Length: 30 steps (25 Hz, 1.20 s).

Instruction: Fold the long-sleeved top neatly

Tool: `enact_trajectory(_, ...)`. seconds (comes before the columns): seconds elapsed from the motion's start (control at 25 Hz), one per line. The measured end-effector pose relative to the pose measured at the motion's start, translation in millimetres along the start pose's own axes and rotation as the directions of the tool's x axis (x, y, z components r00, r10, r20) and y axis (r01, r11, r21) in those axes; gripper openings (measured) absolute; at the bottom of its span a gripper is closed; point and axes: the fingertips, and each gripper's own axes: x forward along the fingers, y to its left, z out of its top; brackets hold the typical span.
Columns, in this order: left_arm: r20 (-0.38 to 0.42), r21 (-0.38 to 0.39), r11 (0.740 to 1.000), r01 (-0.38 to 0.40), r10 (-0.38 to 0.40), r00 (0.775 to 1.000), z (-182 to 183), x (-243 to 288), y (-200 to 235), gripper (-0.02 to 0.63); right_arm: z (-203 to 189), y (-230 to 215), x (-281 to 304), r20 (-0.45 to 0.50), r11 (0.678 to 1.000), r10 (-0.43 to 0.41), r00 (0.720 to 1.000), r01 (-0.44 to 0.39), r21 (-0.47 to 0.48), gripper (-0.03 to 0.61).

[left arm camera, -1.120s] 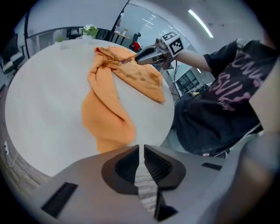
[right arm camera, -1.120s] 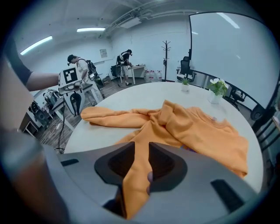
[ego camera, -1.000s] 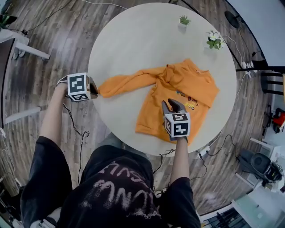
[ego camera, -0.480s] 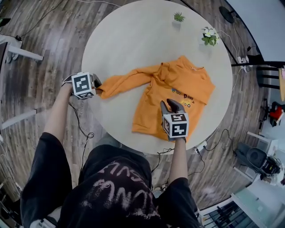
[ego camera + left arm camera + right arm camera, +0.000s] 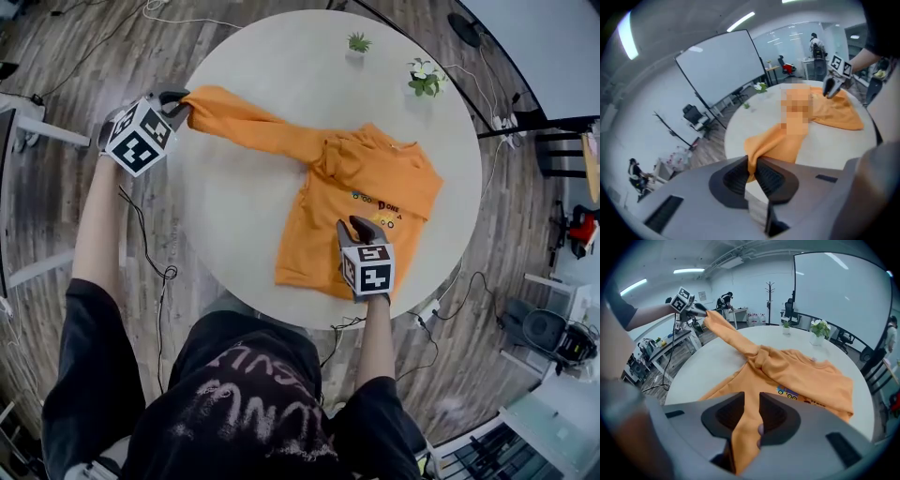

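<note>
Top: the orange long-sleeved cotton top (image 5: 375,178) lies print side up on the round pale desk (image 5: 281,66), right of its middle. One sleeve (image 5: 253,127) is stretched out toward the desk's left rim.
Left gripper: the left gripper (image 5: 180,101) has just been closing its jaws, and they now pinch the cuff at the sleeve's end.
Right gripper: the right gripper (image 5: 361,228) is clamped on a fold of the hem at the near edge.
Risk: only a thin bit of cuff is pinched, so I'd say a hard pull could slip it free. It could also drag the body askew and bunch the shoulder.
Writing: a small vehicle print with orange letters (image 5: 380,206) sits on the chest, too small to read for certain.
</note>
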Motion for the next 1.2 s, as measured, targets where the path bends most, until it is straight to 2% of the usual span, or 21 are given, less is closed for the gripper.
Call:
enact_trajectory(0.08,0.07,-0.036,0.986,-0.163,0.165,0.984,21,-13,38,0.04,0,-3,-3,0.006,1.0,-0.004,1.0,0.004,0.009,0.106)
enact_trajectory(0.16,0.092,-0.09,0.973,-0.212,0.22,0.971,29,-16,55,0.04,0,-6,-6,0.007,1.0,-0.007,1.0,0.007,0.014,0.106)
enact_trajectory(0.24,0.048,-0.114,0.977,-0.178,0.184,0.982,20,-4,54,0.04,-2,-8,-7,0.005,1.0,-0.01,1.0,0.01,0.017,0.106)
enact_trajectory(0.32,-0.021,-0.1,0.987,-0.128,0.127,0.992,5,12,47,0.04,-4,-10,-10,0.001,1.0,-0.016,1.0,0.016,0.022,0.106)
enact_trajectory(0.44,-0.09,-0.109,0.99,-0.085,0.075,0.993,-21,26,39,0.04,-8,-15,-14,-0.004,0.999,-0.03,1.0,0.03,0.034,0.106)
enact_trajectory(0.56,-0.121,-0.155,0.985,-0.081,0.063,0.991,-45,28,33,0.04,-16,-22,-16,-0.016,0.998,-0.042,0.999,0.042,0.04,0.106)
enact_trajectory(0.72,-0.158,-0.163,0.982,-0.1,0.075,0.985,-56,27,30,0.04,-23,-29,-23,-0.013,0.997,-0.055,0.998,0.056,0.045,0.106)
enact_trajectory(0.92,-0.159,-0.167,0.975,-0.146,0.119,0.98,-32,21,34,0.041,-34,-41,-34,0.013,0.996,-0.067,0.998,0.067,0.063,0.106)
enact_trajectory(1.2,-0.187,-0.075,0.974,-0.214,0.198,0.962,31,8,20,0.041,-56,-76,-51,0.07,0.995,-0.05,0.996,0.043,0.089,0.106)
